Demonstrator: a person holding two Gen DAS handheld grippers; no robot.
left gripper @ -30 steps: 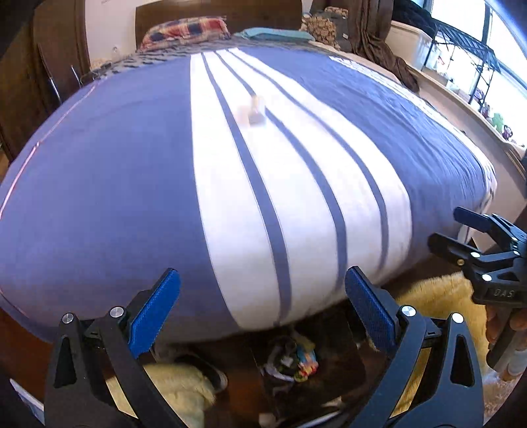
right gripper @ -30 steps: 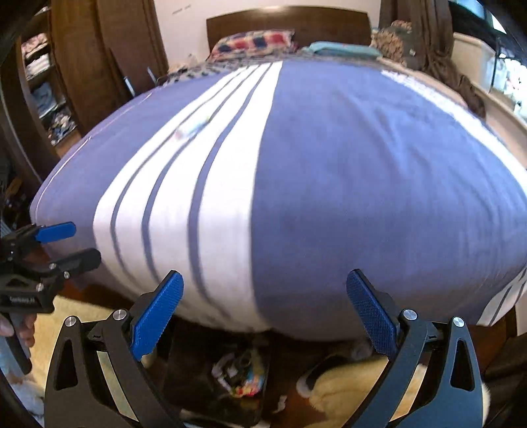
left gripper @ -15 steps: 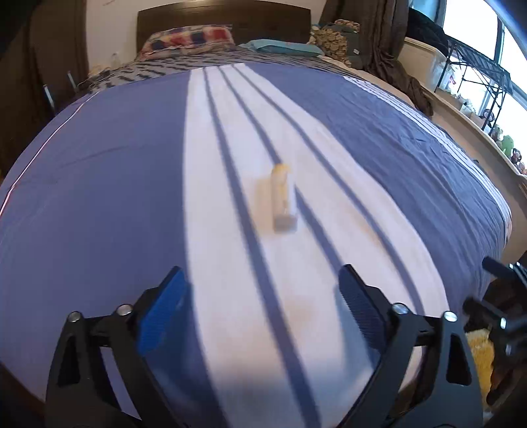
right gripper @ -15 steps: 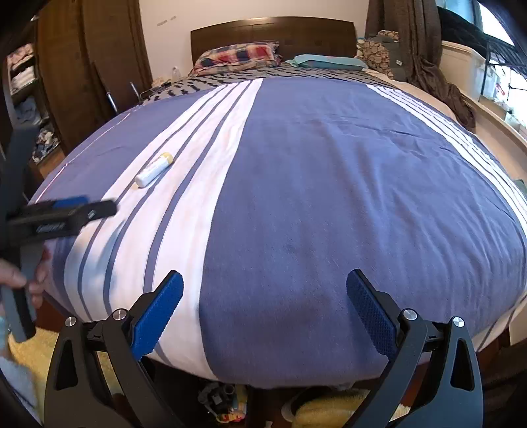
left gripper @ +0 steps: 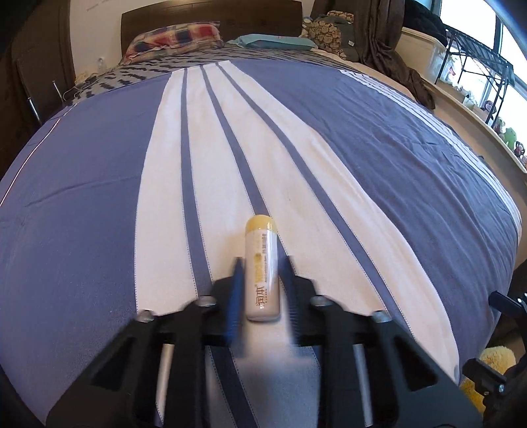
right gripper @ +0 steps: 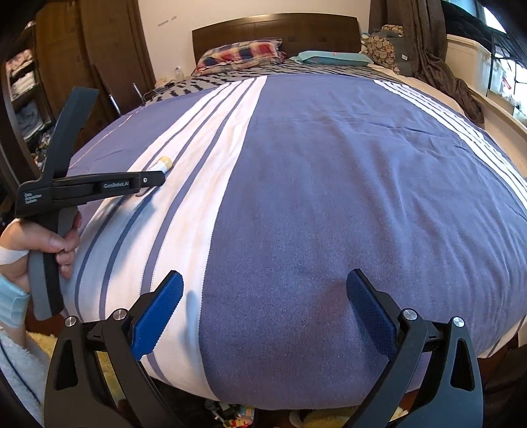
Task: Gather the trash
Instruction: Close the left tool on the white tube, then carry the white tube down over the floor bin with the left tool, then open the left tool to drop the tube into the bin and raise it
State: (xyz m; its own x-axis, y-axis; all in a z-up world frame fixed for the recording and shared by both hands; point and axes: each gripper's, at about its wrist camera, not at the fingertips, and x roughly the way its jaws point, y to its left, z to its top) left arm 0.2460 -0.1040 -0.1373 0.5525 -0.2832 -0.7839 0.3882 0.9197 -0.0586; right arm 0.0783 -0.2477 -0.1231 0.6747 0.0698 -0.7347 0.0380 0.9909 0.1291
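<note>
On the bed's white stripe, near its foot, lies the small white tube (left gripper: 262,276) with a pale yellow cap, and my left gripper (left gripper: 262,289) has it between its fingers (left gripper: 234,296). The blue pads are blurred in my left wrist view, but they stand drawn in against both sides of the tube's lower half, so I read them as clamped on it. The tube lies flat on the bedspread (left gripper: 411,171), its cap pointing away from me toward the headboard (left gripper: 210,14), its printed label facing up.

From my right wrist view the same tube (right gripper: 161,163) peeks out just past the tip of my left gripper (right gripper: 154,177), only its yellow end showing. My left hand (right gripper: 42,243) grips the handle at the bed's left edge, with a light blue sleeve (right gripper: 11,303) below it.

My right gripper (right gripper: 263,309) hangs over the bed's foot, above the plain blue part of the bedspread, well apart from the tube. Its fingers (right gripper: 158,316) are spread wide with nothing between them.

At the bed's head sit a plaid pillow (left gripper: 174,38) and a teal one (left gripper: 273,42).
</note>
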